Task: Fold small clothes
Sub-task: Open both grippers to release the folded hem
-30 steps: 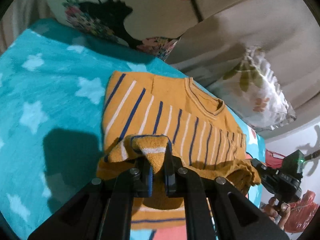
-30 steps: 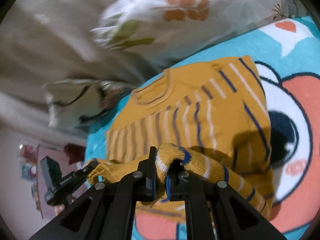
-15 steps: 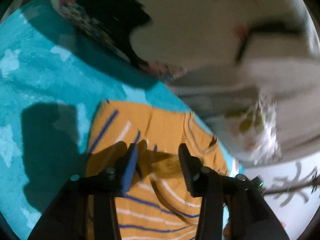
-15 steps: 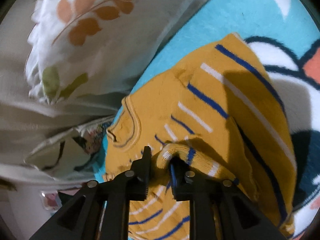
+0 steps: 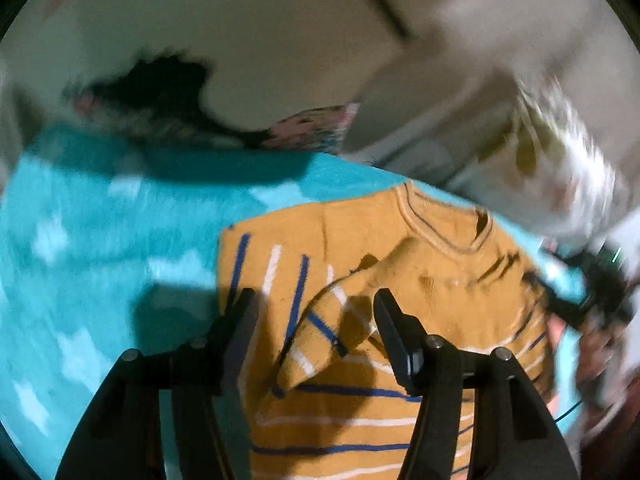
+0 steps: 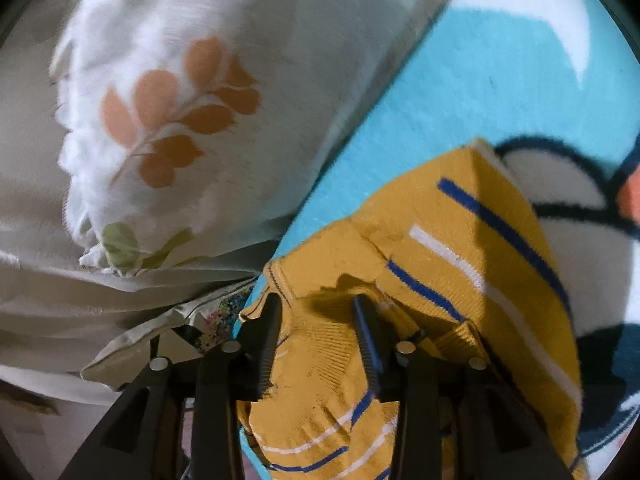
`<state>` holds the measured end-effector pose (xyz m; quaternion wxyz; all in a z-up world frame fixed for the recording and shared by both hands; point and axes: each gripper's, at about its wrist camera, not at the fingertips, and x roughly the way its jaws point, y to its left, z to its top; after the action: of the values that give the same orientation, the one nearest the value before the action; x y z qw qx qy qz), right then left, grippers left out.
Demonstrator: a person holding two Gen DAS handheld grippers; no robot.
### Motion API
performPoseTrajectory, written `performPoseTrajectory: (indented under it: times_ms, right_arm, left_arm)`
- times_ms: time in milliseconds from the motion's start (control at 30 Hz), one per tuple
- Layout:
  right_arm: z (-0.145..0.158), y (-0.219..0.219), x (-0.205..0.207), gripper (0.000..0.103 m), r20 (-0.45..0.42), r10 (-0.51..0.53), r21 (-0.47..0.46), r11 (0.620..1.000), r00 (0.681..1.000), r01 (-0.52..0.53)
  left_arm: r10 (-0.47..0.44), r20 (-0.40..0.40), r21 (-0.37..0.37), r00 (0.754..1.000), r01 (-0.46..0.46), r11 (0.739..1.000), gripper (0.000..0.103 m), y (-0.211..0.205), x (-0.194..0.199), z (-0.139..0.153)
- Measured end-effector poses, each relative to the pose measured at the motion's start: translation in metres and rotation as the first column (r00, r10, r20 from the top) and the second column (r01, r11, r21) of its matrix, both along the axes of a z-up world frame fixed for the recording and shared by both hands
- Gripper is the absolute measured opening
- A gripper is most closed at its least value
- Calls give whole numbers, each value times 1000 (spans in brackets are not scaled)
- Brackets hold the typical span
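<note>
Nearest the left wrist lens, the left claw (image 5: 314,312) stands wide apart and grips nothing; its fingers straddle a raised hump of the mustard sweater (image 5: 400,292), which lies on the turquoise star blanket (image 5: 100,240) of the bed. In the right wrist view the right claw (image 6: 316,312) is likewise spread, a loose wrinkle of knit sitting between its fingers without being pinched.

The sweater, striped in blue and white, fills the 6 o'clock half of the left view, its neckline (image 5: 444,224) toward 1 o'clock. The bottom part appears doubled up over the chest, stripes on the upper layer running crosswise to those beneath, so one fold seems laid and let go. The upper layer is lumpy near the collar, and the fold edge looks uneven; smoothing and probably a second fold, side to side, remain. Blur hides the finer detail.

Beyond, at 11 o'clock in the right view, a white pillow with orange leaves (image 6: 180,120) rests against pale bedding at the blanket's far edge.
</note>
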<state>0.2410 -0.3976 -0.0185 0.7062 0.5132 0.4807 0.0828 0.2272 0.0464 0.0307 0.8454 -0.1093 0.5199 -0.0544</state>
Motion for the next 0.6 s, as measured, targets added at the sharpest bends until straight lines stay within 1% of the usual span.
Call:
performPoseTrajectory:
  times_ms: [33, 67, 100, 167, 200, 233, 333, 433, 467, 533, 600]
  right_arm:
    - [7, 2, -1, 48, 19, -1, -16, 1000, 1000, 1]
    - [10, 2, -1, 50, 34, 1, -20, 1000, 999, -1]
    - [15, 3, -2, 50, 46, 8, -19, 1000, 999, -8]
    - [26, 3, -3, 50, 74, 24, -30, 999, 997, -21]
    - [29, 6, -3, 50, 83, 35, -38, 999, 996, -32]
    - [32, 7, -4, 50, 88, 57, -56, 997, 994, -52]
    - [35, 24, -7, 50, 86, 146, -101, 985, 985, -137]
    - [29, 45, -9, 50, 57, 233, -169, 961, 971, -220]
    - [23, 50, -9, 50, 40, 248, -180, 955, 968, -237]
    - [9, 53, -4, 49, -8, 239, -211, 949, 971, -235]
    - [-1, 47, 6, 48, -17, 207, -216, 954, 978, -206]
  left_arm:
    - [-35, 7, 45, 999, 35, 998, 60, -9, 2, -1]
    - [-46, 5, 69, 999, 45, 997, 60, -13, 3, -3]
    - [-45, -4, 117, 999, 45, 992, 60, -18, 7, -8]
    - [7, -25, 216, 1000, -2, 976, 60, -18, 14, -16]
    - [61, -37, 277, 997, -49, 960, 60, -14, 20, -21]
    - [111, -51, 298, 993, -91, 950, 60, -5, 25, -25]
    - [205, -108, 274, 973, -169, 947, 60, 22, 35, -39]
    - [223, -143, 185, 964, -196, 963, 60, 42, 37, -45]
    - [224, -143, 167, 964, -200, 965, 60, 47, 36, -45]
    - [223, -138, 154, 965, -201, 967, 60, 50, 33, -44]
    - [225, -139, 144, 965, -205, 968, 60, 55, 29, -41]
